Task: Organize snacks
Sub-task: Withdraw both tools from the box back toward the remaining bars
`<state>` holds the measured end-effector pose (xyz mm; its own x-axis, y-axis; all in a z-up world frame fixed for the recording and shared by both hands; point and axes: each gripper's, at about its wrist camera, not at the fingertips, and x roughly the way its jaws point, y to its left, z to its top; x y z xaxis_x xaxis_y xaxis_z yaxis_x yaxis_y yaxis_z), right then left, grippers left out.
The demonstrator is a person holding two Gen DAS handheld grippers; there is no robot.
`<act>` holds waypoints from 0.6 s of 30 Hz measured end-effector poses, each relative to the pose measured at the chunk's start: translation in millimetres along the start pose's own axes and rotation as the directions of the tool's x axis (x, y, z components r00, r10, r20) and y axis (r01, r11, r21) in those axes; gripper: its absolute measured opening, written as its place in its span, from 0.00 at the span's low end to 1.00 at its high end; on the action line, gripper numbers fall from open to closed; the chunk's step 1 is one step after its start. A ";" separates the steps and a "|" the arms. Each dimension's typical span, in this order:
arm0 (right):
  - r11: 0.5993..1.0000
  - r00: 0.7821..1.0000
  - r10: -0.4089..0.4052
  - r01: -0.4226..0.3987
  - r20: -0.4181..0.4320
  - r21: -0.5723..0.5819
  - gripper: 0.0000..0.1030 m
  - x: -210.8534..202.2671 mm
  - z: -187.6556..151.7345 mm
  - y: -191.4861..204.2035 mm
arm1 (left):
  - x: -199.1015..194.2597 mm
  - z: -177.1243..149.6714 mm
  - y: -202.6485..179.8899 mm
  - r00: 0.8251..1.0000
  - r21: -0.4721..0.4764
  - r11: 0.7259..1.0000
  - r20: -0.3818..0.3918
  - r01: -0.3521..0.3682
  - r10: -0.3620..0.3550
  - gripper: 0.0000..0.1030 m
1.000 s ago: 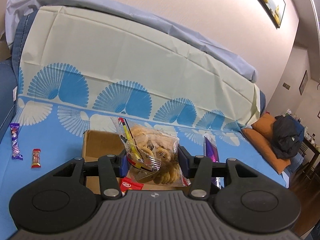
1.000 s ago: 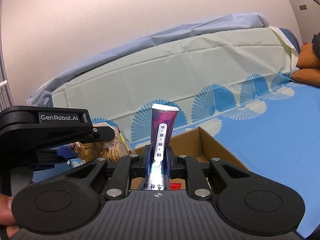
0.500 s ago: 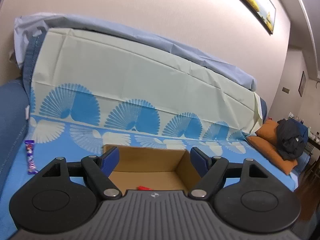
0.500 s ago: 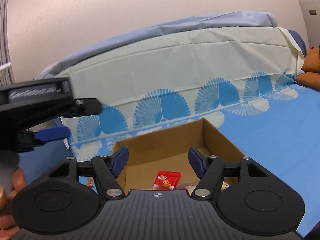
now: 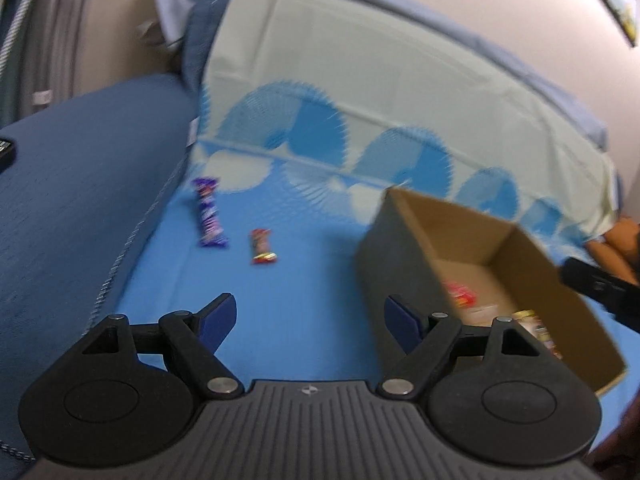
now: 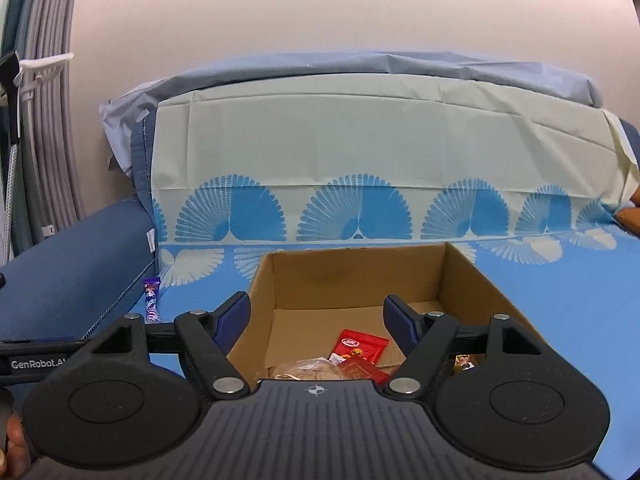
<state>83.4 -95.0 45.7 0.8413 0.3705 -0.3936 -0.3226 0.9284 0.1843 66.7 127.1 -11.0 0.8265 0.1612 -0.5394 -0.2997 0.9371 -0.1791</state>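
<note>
An open cardboard box [image 6: 352, 276] stands on the blue sofa cover and also shows at the right of the left wrist view [image 5: 404, 252]. Inside lie a red snack packet [image 6: 360, 346], a bag of cookies [image 6: 308, 370] and other wrappers. My right gripper [image 6: 316, 320] is open and empty, over the box's near edge. My left gripper [image 5: 308, 320] is open and empty, left of the box above the cover. A purple candy bar [image 5: 210, 212] and a small red candy [image 5: 262, 246] lie on the cover beyond it; the purple bar also shows in the right wrist view [image 6: 152, 298].
A dark blue sofa armrest [image 5: 72, 200] rises on the left. The sofa back [image 6: 360, 152] with a fan-patterned cover stands behind the box. The other gripper's black body [image 5: 600, 288] shows at the right edge of the left view. Orange cushions [image 5: 616, 236] lie far right.
Both grippers opened and dropped their loads, the cookie bag and the purple packet, into the box. My left gripper then swung left, away from the box, toward the two loose candies.
</note>
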 end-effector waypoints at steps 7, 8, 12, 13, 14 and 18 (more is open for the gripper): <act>0.999 0.999 -0.027 0.025 -0.044 -0.037 0.74 6.9 -12.3 15.4 | 27.8 -24.7 26.5 0.999 -0.037 0.999 -0.045 -0.002 0.001 0.83; 0.998 0.998 -0.029 0.026 -0.051 -0.051 0.74 7.9 -14.6 18.0 | 30.9 -30.5 29.3 0.998 -0.042 0.999 -0.055 0.003 -0.006 0.83; 0.998 0.996 -0.002 -0.003 -0.090 -0.060 0.73 11.8 -21.7 27.1 | 45.5 -43.3 39.9 0.994 -0.030 1.000 -0.108 -0.002 -0.002 0.80; 0.998 0.995 0.009 -0.015 -0.098 -0.060 0.73 12.4 -22.4 29.7 | 47.8 -42.4 44.1 0.994 -0.048 0.999 -0.107 0.008 -0.013 0.79; 0.998 0.994 0.022 -0.028 -0.107 -0.058 0.73 13.8 -22.2 32.7 | 51.8 -40.4 47.9 0.994 -0.062 0.998 -0.106 0.023 -0.030 0.77; 0.997 0.985 0.072 -0.077 -0.156 -0.020 0.68 21.2 -13.9 44.5 | 56.7 -39.3 55.3 0.992 -0.109 0.993 -0.115 0.045 -0.058 0.56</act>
<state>80.8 -45.4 33.0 0.7378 0.4366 -0.5148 -0.3949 0.8977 0.1954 78.3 175.9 -83.9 0.7824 0.0702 -0.6188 -0.3118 0.9043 -0.2916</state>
